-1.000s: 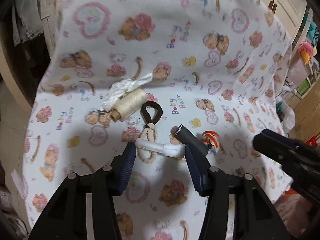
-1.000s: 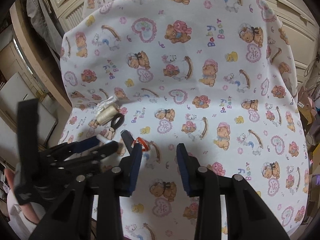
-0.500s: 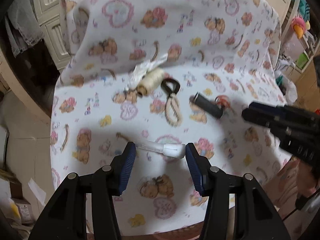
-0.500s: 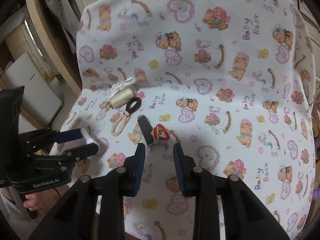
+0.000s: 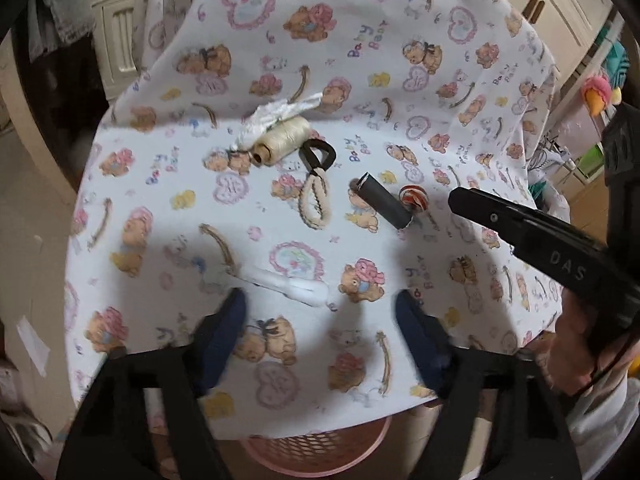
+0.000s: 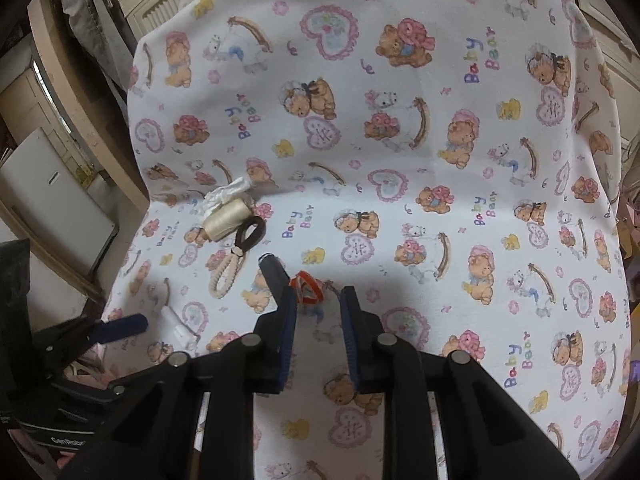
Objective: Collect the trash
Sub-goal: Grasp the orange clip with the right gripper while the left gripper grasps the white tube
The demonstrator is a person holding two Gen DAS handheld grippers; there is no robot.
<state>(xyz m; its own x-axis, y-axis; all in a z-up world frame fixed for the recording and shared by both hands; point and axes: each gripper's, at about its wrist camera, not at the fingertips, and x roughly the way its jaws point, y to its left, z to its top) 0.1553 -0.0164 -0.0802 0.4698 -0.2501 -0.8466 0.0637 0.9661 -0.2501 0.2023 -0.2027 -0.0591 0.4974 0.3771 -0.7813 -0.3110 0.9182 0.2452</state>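
Note:
On the teddy-print cloth (image 5: pixel 360 80) lie crumpled white tissue (image 5: pixel 276 116), a cream thread spool (image 5: pixel 282 142), a brown loop on a braided cord (image 5: pixel 316 184), a dark tube (image 5: pixel 384 200) and an orange-white ring (image 5: pixel 414 196). My left gripper (image 5: pixel 320 299) is over the cloth's front edge and its jaws are opening. A white stick (image 5: pixel 288 285) sits just past its fingertips, free of the pads. My right gripper (image 6: pixel 318 300) is closing to a narrow gap with nothing between the pads. The ring (image 6: pixel 306 288) lies just beyond its tips and the dark tube (image 6: pixel 274 276) by its left tip.
A pink slatted basket (image 5: pixel 316 452) stands below the cloth's front edge, under my left gripper. Cream cabinet doors (image 5: pixel 120 40) are at the back left and shelves with toys (image 5: pixel 600 92) at the right. A person's hand (image 5: pixel 576 344) holds the right gripper.
My left gripper drew back from the objects to the cloth's front edge with the white stick, then its jaws widened off the stick. My right gripper's jaws narrowed and came closer to the ring.

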